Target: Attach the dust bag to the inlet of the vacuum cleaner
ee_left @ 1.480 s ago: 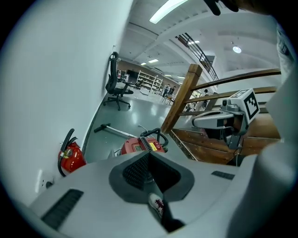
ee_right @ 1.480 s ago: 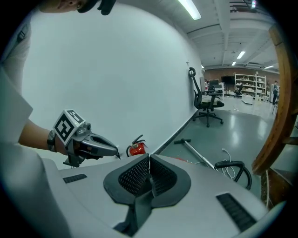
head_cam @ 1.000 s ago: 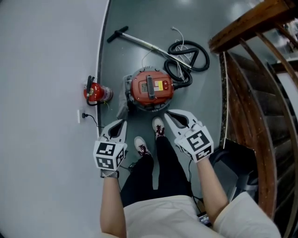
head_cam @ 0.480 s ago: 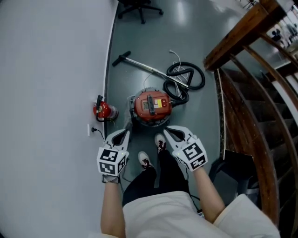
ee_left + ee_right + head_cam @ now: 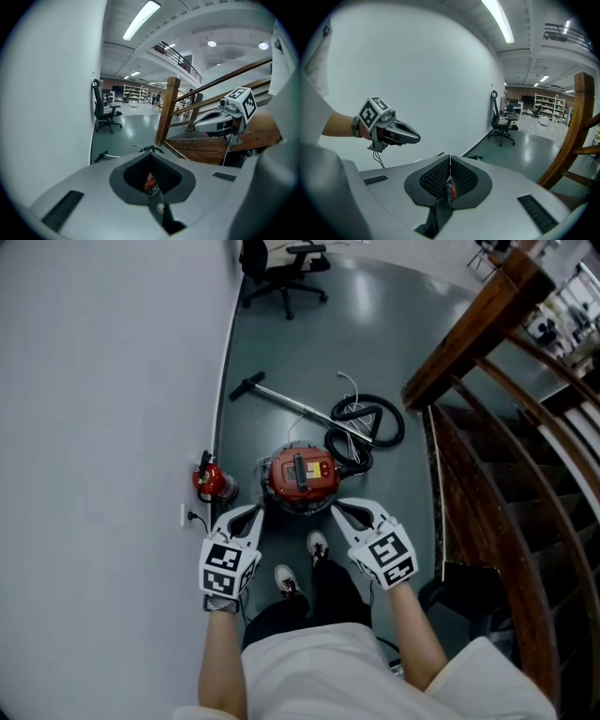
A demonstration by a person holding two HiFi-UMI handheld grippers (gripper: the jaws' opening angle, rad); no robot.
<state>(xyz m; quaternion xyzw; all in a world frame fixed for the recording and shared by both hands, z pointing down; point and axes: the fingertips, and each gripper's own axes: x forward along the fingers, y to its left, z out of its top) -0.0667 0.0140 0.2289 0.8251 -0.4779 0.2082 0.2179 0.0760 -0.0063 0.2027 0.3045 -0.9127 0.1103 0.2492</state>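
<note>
Shut at the left gripper, dark pads pressed to a thin slit with nothing gripped. Likewise shut at the right gripper, closed pad to pad and empty. Through each slit, just a sliver of red from far below. Held side by side in bare hands, tips angled downward, apart from each other and touching nothing.

Ahead of both sets of fingertips and well beneath them, on the dark grey-green floor: the red round vacuum cleaner with a grey base, midway between the two tips in the head view, out of contact with either. Nearer than the tips, straight below: two red-and-white shoes.

Beyond the vacuum cleaner, a coiled black hose and a long metal wand with a black handle, lying flat. Left of it, against the white wall, a small red fire extinguisher. Farther off, a black office chair. Along the right, a brown wooden stair railing
</note>
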